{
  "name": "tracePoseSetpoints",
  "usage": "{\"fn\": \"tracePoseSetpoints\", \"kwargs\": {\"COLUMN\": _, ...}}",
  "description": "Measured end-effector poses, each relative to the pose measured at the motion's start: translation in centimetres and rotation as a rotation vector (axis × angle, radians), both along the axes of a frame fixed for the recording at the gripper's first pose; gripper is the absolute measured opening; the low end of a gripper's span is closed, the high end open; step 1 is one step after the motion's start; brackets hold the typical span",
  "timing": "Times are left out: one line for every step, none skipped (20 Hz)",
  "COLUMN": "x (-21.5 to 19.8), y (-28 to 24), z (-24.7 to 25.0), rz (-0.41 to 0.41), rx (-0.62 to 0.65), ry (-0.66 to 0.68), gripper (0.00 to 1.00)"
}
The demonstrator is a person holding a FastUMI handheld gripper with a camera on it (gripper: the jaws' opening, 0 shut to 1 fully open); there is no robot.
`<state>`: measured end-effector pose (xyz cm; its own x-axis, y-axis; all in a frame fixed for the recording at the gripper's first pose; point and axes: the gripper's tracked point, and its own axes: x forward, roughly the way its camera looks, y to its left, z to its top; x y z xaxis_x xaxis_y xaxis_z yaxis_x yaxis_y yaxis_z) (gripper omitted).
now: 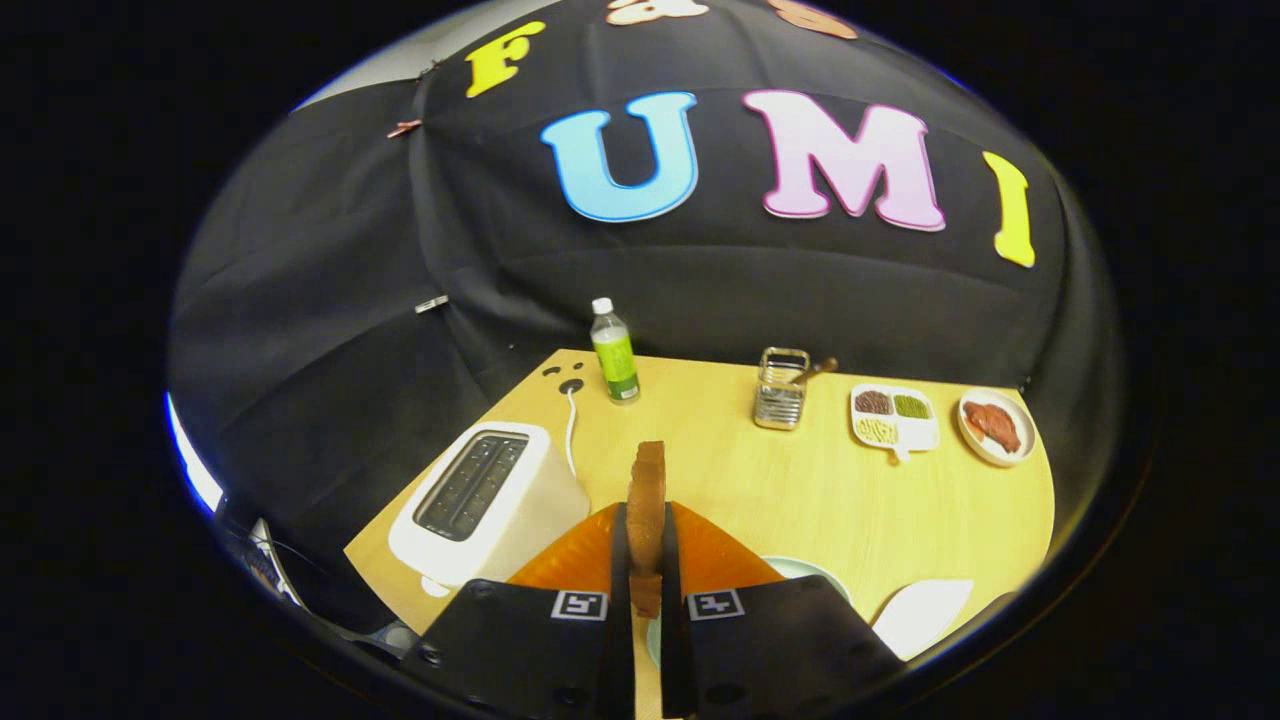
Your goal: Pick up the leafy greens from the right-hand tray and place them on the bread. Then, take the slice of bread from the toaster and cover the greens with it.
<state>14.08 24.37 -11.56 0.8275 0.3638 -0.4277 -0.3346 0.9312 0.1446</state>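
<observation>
- Between the fingers of the claw [646, 570] the bread slice [646, 510] stands on edge, clenched on both faces, so it can be carried flat-side down later.
- Just beneath, a pale plate [800, 572] peeks out; whatever is on it is hidden.
- Left of the claw sits the toaster [487, 503], slots empty.
- Far beyond: bottle [613, 352], utensil rack [781, 390], sectioned tray [893, 416].

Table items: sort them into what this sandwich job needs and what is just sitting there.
Part of the job:
- slice of bread, clamped upright between the fingers of the gripper
- toaster, left of the fingers
- plate, just past the fingers

Just lying about:
- bottle
- utensil holder
- divided tray
- dish of meat
</observation>
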Motion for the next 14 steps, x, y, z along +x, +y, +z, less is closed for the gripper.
{"fn": "tracePoseSetpoints", "kwargs": {"x": 0.0, "y": -0.7, "z": -0.7, "rz": -0.012, "rx": 0.013, "ry": 0.021, "gripper": 0.14}}
{"fn": "tracePoseSetpoints", "kwargs": {"x": -0.1, "y": -1.5, "z": -1.5, "rz": -0.024, "rx": 0.027, "ry": 0.042, "gripper": 0.14}}
{"fn": "tracePoseSetpoints", "kwargs": {"x": -0.1, "y": -2.2, "z": -2.6, "rz": -0.037, "rx": 0.041, "ry": 0.065, "gripper": 0.14}}
{"fn": "tracePoseSetpoints", "kwargs": {"x": 0.0, "y": -3.0, "z": -3.8, "rz": -0.047, "rx": 0.052, "ry": 0.081, "gripper": 0.14}}
{"fn": "tracePoseSetpoints", "kwargs": {"x": -0.2, "y": -3.3, "z": -4.7, "rz": -0.054, "rx": 0.066, "ry": 0.100, "gripper": 0.14}}
{"fn": "tracePoseSetpoints", "kwargs": {"x": -0.3, "y": -3.6, "z": -5.6, "rz": -0.059, "rx": 0.080, "ry": 0.117, "gripper": 0.14}}
{"fn": "tracePoseSetpoints", "kwargs": {"x": -0.6, "y": -3.8, "z": -6.5, "rz": -0.064, "rx": 0.095, "ry": 0.135, "gripper": 0.14}}
{"fn": "tracePoseSetpoints", "kwargs": {"x": -0.8, "y": -4.0, "z": -7.4, "rz": -0.066, "rx": 0.108, "ry": 0.156, "gripper": 0.14}}
{"fn": "tracePoseSetpoints", "kwargs": {"x": -1.0, "y": -4.3, "z": -8.3, "rz": -0.072, "rx": 0.116, "ry": 0.173, "gripper": 0.14}}
{"fn": "tracePoseSetpoints", "kwargs": {"x": -1.2, "y": -4.6, "z": -9.1, "rz": -0.079, "rx": 0.122, "ry": 0.189, "gripper": 0.14}}
{"fn": "tracePoseSetpoints", "kwargs": {"x": -1.2, "y": -5.1, "z": -9.7, "rz": -0.087, "rx": 0.127, "ry": 0.197, "gripper": 0.14}}
{"fn": "tracePoseSetpoints", "kwargs": {"x": -1.2, "y": -5.5, "z": -10.1, "rz": -0.093, "rx": 0.129, "ry": 0.202, "gripper": 0.14}}
{"fn": "tracePoseSetpoints", "kwargs": {"x": -1.3, "y": -6.0, "z": -10.4, "rz": -0.099, "rx": 0.127, "ry": 0.205, "gripper": 0.14}}
{"fn": "tracePoseSetpoints", "kwargs": {"x": -1.3, "y": -6.5, "z": -10.6, "rz": -0.104, "rx": 0.123, "ry": 0.207, "gripper": 0.14}}
